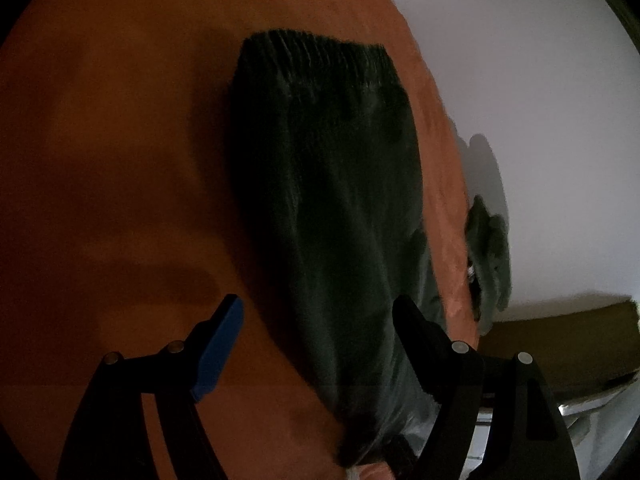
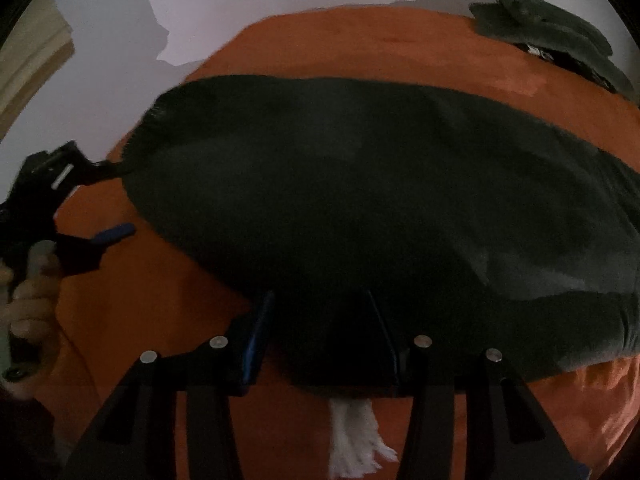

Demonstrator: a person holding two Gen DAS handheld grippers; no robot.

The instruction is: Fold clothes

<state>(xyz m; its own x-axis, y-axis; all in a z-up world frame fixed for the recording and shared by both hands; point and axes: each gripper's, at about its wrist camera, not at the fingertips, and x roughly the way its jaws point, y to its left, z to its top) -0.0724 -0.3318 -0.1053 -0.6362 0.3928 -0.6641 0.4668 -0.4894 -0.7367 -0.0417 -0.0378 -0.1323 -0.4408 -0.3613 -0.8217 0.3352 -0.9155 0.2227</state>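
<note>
Left wrist view: I see my left gripper [image 1: 318, 312] with its jaws spread wide, the blue-padded finger [image 1: 218, 350] on the left over bare orange blanket [image 1: 120, 140] and the black finger on the right lying against the right edge of the dark green garment [image 1: 332, 184]. Nothing is clamped between them. The garment runs away from me as a long dark strip, ending at the far side in a ribbed, gathered band.

From the right wrist view, my right gripper [image 2: 320, 320] has its jaws moderately open with the near edge of the garment [image 2: 360, 184] bunched between them; whether the pads actually pinch the cloth I cannot tell, since it is too dark there. A white tassel-like cord [image 2: 352, 436] hangs out just below the cloth between the fingers. At the left edge I can see the left gripper [image 2: 116, 200] from the side, held in a hand [image 2: 28, 280], its upper finger touching the garment's left end and its blue pad apart from it over the blanket.

The garment lies flat across the middle of the blanket [image 2: 360, 40], fuzzy and with few wrinkles. A second grey-green piece of clothing [image 2: 552, 28] sits crumpled at the far right corner of the orange surface, well apart. Behind is a pale wall [image 1: 540, 80], and a brown box [image 1: 560, 344] shows low on the right in the left wrist view.
</note>
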